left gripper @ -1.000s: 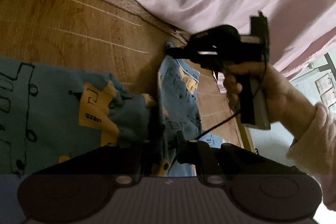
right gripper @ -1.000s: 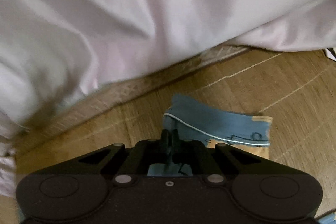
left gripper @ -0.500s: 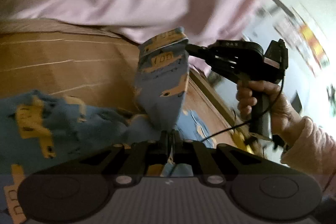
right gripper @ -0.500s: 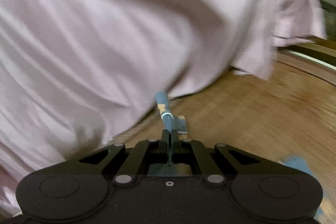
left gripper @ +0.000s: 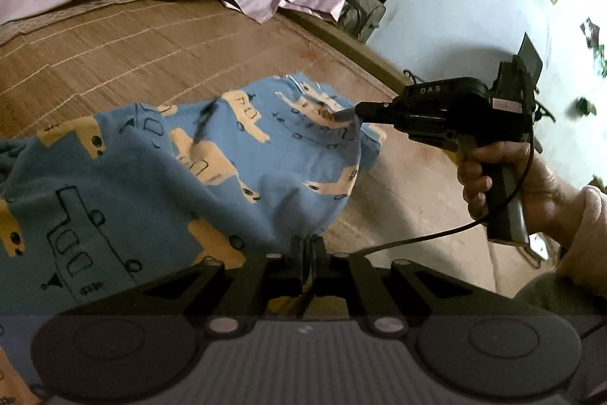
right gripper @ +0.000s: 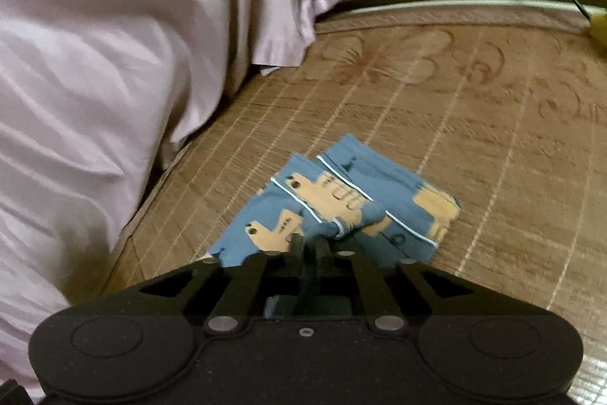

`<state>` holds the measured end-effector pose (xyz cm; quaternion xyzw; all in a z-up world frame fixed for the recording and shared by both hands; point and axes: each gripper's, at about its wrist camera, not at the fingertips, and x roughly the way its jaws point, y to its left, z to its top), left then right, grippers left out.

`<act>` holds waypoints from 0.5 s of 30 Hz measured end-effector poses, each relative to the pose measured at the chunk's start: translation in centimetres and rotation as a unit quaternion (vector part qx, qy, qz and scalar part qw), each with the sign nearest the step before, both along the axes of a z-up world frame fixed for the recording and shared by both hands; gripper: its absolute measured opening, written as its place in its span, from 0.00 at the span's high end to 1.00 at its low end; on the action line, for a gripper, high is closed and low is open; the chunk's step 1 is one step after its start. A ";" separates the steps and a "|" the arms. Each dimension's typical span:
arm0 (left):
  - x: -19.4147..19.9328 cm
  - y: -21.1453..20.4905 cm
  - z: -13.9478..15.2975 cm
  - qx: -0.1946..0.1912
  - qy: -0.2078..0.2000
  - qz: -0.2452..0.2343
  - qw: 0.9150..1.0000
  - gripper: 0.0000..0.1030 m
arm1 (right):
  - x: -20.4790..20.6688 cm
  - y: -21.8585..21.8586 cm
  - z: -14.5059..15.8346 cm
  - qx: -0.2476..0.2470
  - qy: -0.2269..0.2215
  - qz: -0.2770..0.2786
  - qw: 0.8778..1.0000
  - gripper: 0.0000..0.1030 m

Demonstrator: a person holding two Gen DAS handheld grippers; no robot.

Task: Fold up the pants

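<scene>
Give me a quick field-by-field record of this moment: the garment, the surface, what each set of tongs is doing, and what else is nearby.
garment: blue pants with a tan vehicle print
surface: woven bamboo mat
left tongs: shut on the pants' fabric near the camera
right tongs: shut on a hemmed edge of the pants, which has white piping
pants state: partly draped over the mat between the two grips, not yet neatly folded
nearby: pale pink bedding bunched along the mat's far side
</scene>
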<state>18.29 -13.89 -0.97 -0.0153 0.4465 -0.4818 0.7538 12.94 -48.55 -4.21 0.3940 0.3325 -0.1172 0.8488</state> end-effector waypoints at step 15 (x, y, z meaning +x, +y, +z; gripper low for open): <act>-0.1 -0.2 0.0 0.010 0.009 0.014 1.000 0.96 | 2.4 -1.8 0.0 -0.019 0.013 -0.018 1.000 0.94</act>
